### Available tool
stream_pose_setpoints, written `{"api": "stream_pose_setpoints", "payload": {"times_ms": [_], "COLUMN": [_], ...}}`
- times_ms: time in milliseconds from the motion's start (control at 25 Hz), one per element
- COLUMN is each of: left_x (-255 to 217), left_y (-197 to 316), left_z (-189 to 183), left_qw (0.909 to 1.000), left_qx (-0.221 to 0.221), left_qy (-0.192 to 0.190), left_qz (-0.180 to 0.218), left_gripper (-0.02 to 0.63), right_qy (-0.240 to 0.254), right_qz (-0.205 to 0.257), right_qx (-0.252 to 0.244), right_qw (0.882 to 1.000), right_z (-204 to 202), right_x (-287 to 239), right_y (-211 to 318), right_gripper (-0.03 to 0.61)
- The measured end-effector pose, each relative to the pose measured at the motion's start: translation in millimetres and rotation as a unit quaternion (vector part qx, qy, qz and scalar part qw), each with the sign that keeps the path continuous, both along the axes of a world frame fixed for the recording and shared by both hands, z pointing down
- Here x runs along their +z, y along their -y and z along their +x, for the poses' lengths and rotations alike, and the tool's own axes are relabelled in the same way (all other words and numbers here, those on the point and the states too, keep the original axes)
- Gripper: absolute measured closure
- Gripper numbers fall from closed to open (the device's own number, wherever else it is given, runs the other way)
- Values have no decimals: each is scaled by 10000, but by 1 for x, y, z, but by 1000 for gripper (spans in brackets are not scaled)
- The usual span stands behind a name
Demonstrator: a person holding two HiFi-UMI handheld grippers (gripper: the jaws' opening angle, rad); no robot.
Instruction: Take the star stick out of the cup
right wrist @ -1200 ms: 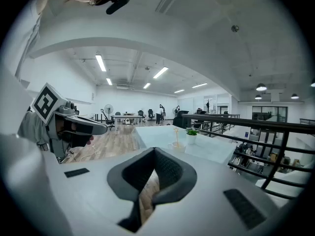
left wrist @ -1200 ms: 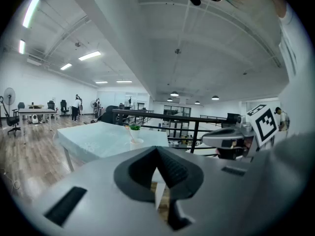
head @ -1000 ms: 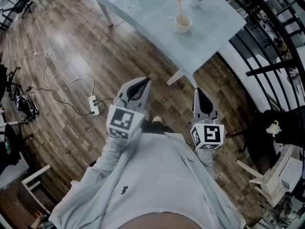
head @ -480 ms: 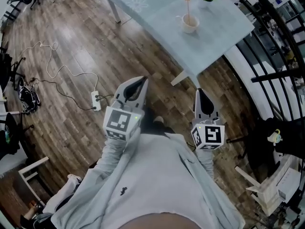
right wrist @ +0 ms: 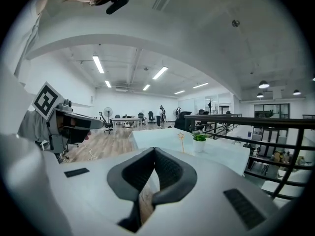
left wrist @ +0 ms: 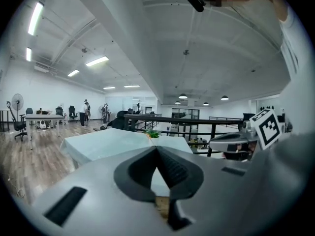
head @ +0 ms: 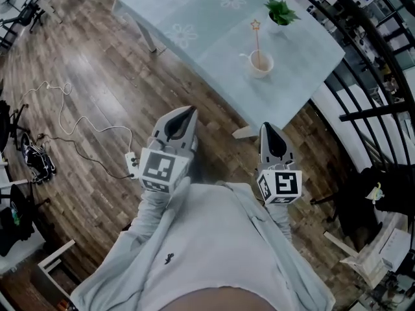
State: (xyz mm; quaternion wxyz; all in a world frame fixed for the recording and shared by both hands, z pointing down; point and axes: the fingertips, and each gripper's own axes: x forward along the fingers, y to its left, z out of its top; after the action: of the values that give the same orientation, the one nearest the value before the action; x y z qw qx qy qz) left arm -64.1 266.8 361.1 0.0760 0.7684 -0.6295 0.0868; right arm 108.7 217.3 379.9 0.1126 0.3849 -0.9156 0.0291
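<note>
Both arms are tucked in at my torso, grey sleeves showing, grippers side by side and pointing forward at the table (head: 194, 18). They hang over the wood floor, short of the table edge.

Left gripper (head: 185, 114): nose leans slightly right. Jaws are closed tip to tip with nothing between them. Its marker cube (head: 159, 168) faces up.

Right gripper (head: 269, 129): points straight ahead. Jaws are fully closed and it holds nothing. Its marker cube (head: 280, 185) also faces up.

Neither gripper is near the task items; both are well apart from the cup.

Task item: the star stick (head: 257, 43) stands in the cup (head: 261, 63), leaning a little, star end up. The cup sits on the table towards its near right corner. The right gripper view shows the stick just above my closed jaws, beside the plant. I can't see the cup in that view.

Count:
- grippers: 2
- cups: 1, white, with a handle
- star sticks: 1
- potted plants: 1, the potted plant (head: 280, 11), on the table beyond the cup
- tables in reach: 1, pale cloth with 2 flower prints visible
- power strips: 1, the power strip (head: 131, 162), on the floor left of my left gripper with a cable trailing off

A black railing (head: 363, 50) runs along the right side.
</note>
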Motion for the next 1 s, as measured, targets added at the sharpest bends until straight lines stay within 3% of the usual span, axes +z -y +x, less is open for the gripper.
{"api": "stream_pose_setpoints", "payload": {"times_ms": [240, 480, 1000], "left_x": [-16, -10, 24], "left_y": [82, 135, 180], "left_z": [-50, -80, -84], "left_qw": [9986, 9950, 9872], "left_qx": [519, 995, 1550], "left_qy": [39, 43, -101], "left_qz": [98, 27, -367], "left_gripper": [594, 594, 594], "right_qy": [45, 52, -189], "right_qz": [150, 89, -438], "right_qx": [565, 1182, 1872], "right_qw": [9983, 9929, 9812], "right_z": [-44, -62, -52], "right_x": [-19, -17, 18], "right_y": [77, 119, 140], "right_gripper": [563, 563, 563]}}
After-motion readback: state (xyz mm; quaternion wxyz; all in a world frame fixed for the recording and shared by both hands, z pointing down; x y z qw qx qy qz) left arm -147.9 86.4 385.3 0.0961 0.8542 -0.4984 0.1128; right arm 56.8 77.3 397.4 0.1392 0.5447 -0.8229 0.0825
